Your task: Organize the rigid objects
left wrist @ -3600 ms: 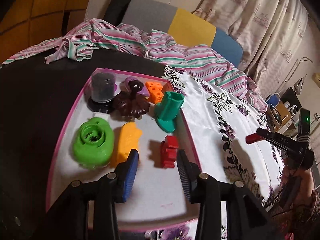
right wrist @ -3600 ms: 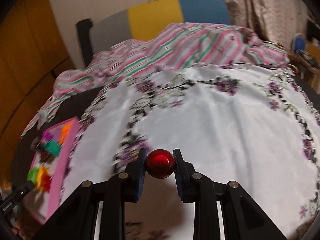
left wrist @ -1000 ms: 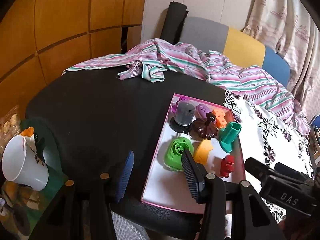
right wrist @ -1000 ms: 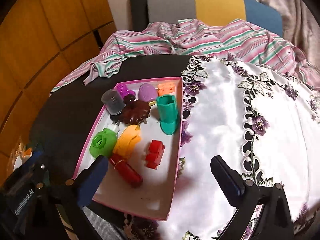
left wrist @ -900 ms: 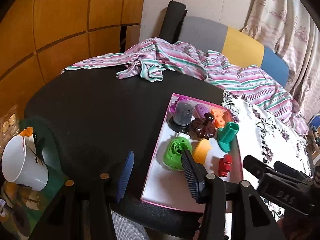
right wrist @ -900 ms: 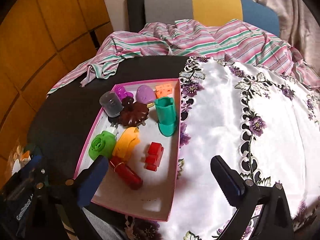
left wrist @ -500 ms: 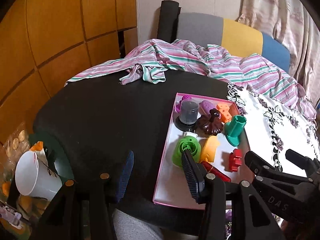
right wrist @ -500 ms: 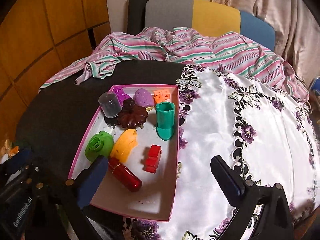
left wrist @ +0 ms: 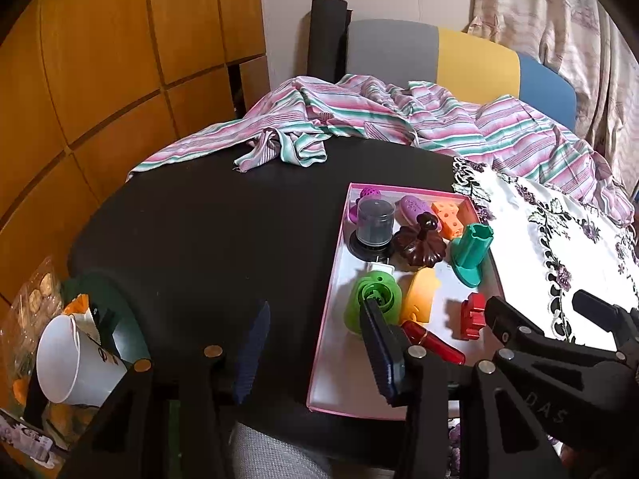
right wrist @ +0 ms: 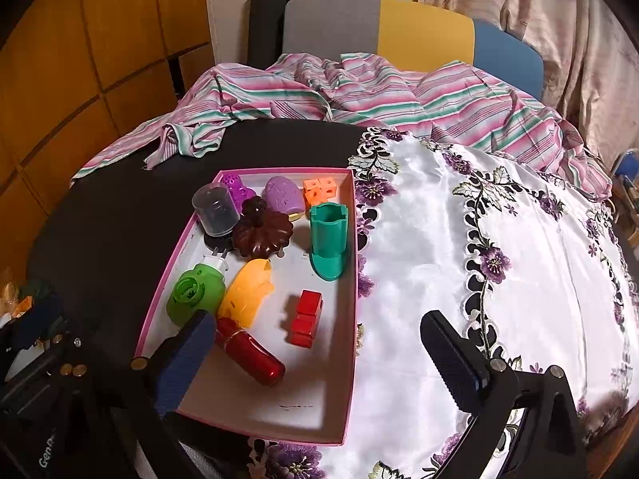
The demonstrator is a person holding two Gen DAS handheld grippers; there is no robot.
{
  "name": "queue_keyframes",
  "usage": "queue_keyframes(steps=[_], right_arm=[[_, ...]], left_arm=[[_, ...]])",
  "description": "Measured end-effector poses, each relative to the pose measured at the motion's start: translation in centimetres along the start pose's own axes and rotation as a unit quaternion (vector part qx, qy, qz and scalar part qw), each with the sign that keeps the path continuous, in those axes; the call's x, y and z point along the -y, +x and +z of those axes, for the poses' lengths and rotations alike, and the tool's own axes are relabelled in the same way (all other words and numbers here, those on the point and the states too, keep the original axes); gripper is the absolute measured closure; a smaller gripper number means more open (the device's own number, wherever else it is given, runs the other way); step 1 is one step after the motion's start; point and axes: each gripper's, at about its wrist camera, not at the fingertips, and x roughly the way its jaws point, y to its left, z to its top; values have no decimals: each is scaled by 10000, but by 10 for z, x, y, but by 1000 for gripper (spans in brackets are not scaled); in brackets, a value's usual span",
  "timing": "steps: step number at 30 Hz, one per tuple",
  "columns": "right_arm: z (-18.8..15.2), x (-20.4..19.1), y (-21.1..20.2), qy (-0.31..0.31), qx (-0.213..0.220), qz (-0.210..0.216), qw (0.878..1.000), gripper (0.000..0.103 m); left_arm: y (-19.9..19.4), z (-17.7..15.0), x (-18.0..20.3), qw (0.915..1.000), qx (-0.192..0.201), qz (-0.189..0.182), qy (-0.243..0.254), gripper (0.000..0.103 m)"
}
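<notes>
A pink-rimmed tray [right wrist: 351,279] [left wrist: 325,319] on the black table holds several plastic objects: a shiny red cylinder [right wrist: 251,353] [left wrist: 433,345] at its near end, a red block [right wrist: 305,317], an orange piece [right wrist: 247,291], a green round piece [right wrist: 193,291], a teal holder [right wrist: 327,239], a brown flower-shaped lid [right wrist: 261,233] and a clear cup [right wrist: 213,209]. My right gripper [right wrist: 315,359] is open and empty, held above the tray's near end. My left gripper [left wrist: 315,351] is open and empty, over the table's near edge left of the tray.
A white satin cloth with purple flowers [right wrist: 499,259] covers the table's right side. A striped pink and green garment [right wrist: 359,92] lies at the back before a chair [right wrist: 379,32]. A white mug [left wrist: 72,363] stands low at the left. Wooden panels line the left wall.
The right gripper, earlier shut on the red cylinder over the white cloth, has let it go in the tray and is open. Both grippers have drawn back from the tray.
</notes>
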Motion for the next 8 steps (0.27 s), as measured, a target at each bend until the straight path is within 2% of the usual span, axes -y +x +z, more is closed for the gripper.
queue_keyframes(steps=[8], right_arm=[[1, 4, 0, 63, 12, 7, 10000, 0]], left_arm=[[0, -1, 3, 10000, 57, 78, 11, 56]])
